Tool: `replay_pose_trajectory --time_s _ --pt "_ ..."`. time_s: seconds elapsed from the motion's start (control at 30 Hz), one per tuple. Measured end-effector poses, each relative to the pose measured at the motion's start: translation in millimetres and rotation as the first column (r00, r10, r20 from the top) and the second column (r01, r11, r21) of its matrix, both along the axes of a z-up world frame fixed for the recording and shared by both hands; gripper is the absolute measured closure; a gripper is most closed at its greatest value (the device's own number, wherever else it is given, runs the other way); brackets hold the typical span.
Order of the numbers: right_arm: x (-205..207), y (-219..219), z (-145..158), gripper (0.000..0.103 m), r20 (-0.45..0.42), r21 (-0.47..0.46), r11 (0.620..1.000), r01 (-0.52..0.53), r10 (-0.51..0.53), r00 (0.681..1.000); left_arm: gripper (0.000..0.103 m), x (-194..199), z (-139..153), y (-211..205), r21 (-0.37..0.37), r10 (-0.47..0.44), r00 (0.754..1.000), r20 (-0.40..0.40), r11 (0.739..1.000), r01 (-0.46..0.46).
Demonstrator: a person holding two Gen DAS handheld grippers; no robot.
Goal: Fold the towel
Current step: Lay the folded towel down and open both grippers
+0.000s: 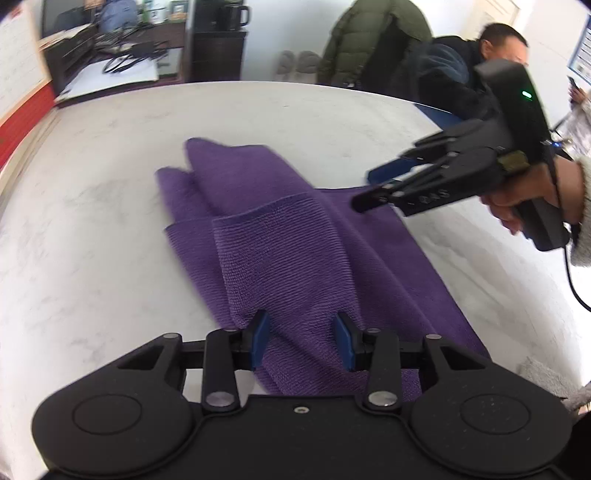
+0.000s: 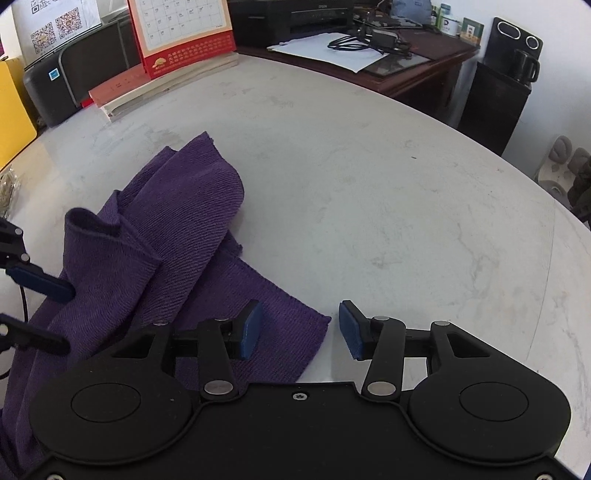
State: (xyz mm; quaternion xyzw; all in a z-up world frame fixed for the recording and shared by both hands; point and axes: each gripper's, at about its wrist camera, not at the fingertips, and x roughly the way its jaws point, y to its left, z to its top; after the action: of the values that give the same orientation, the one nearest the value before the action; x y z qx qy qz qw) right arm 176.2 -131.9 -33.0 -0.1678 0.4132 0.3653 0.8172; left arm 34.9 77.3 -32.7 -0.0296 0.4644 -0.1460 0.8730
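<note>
White marble table point(image 2: 369, 192), dark wooden desk point(image 2: 436, 59) behind, white walls point(image 1: 266, 40).

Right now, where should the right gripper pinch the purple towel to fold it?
Probably the flat corner of the purple towel nearest the right gripper. It lies in a single layer on the white table, pointing toward the open fingers, so come in low from the bare table side and slide one pad under the edge. The bunched folds farther left are thick and harder to pinch cleanly.

Purple ribbed towel point(image 1: 280, 251) on a pale, grey-veined marble tabletop point(image 1: 92, 240); both black tools carry blue pads point(image 2: 251, 328); red-and-white calendar point(image 2: 181, 33) behind.
</note>
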Motion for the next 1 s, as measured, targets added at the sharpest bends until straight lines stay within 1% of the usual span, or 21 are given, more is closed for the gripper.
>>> replay_pose_trajectory --time_s 0.1,0.13,0.17,0.2,0.23,0.27,0.33,0.43,0.5,0.57,0.67,0.77,0.93,1.0 --pt "-5 0 1 0.058 -0.006 -0.009 0.999 -0.032 0.032 0.999 0.067 -1 0 7 -0.015 0.031 1.0 0.0 0.999 -0.031" --pt "-6 1 1 0.062 -0.007 -0.014 0.999 -0.04 0.04 0.999 0.067 -1 0 8 -0.021 0.039 0.999 -0.001 0.999 -0.039" --pt "-8 1 2 0.068 -0.009 -0.016 0.999 -0.05 0.05 0.999 0.066 -2 0 9 -0.023 0.043 0.999 0.0 0.999 -0.043" --pt "-9 2 2 0.07 -0.011 -0.019 0.998 -0.059 0.059 0.998 0.066 -2 0 8 -0.022 0.044 0.999 0.001 0.999 -0.044" --pt "-11 3 3 0.076 -0.013 -0.023 0.997 -0.068 0.067 0.998 0.066 -3 0 7 -0.02 0.045 0.999 0.003 0.999 -0.045" --pt "-12 4 4 0.085 -0.019 -0.026 0.997 -0.077 0.077 0.997 0.066 -3 0 7 -0.018 0.045 0.999 0.005 0.999 -0.044" --pt "-16 4 4 0.098 -0.032 -0.032 0.996 -0.089 0.088 0.996 0.065 -3 0 5 -0.011 0.042 0.999 0.009 0.999 -0.042" --pt "-26 0 6 0.099 -0.036 -0.027 0.996 -0.085 0.084 0.996 0.065 -4 0 5 -0.012 0.048 0.999 0.012 0.999 -0.048" --pt "-33 -10 9 0.099 -0.047 0.003 0.999 -0.051 0.051 0.998 0.065 -5 0 7 -0.016 0.061 0.998 0.014 0.998 -0.061" --pt "-42 -29 11 0.099 -0.073 0.027 1.0 0.016 -0.014 0.997 0.065 -6 0 8 -0.015 0.071 0.997 0.015 0.997 -0.071" --pt "-58 -60 8 0.099 -0.091 0.022 0.993 0.115 -0.113 0.989 0.064 -6 1 7 -0.014 0.081 0.997 0.015 0.997 -0.081" --pt "-74 -99 7 0.099 -0.125 0.034 0.973 0.227 -0.221 0.967 0.064 -4 4 3 -0.01 0.087 0.996 0.014 0.996 -0.087" --pt "-110 -147 3 0.099 -0.116 -0.019 0.932 0.362 -0.362 0.925 0.063 -1 7 -12 0.016 0.062 0.998 0.017 0.998 -0.062" --pt "-126 -167 3 0.099 -0.128 -0.019 0.903 0.43 -0.428 0.895 0.063 0 7 -20 0.038 0.037 0.999 0.02 0.999 -0.038"
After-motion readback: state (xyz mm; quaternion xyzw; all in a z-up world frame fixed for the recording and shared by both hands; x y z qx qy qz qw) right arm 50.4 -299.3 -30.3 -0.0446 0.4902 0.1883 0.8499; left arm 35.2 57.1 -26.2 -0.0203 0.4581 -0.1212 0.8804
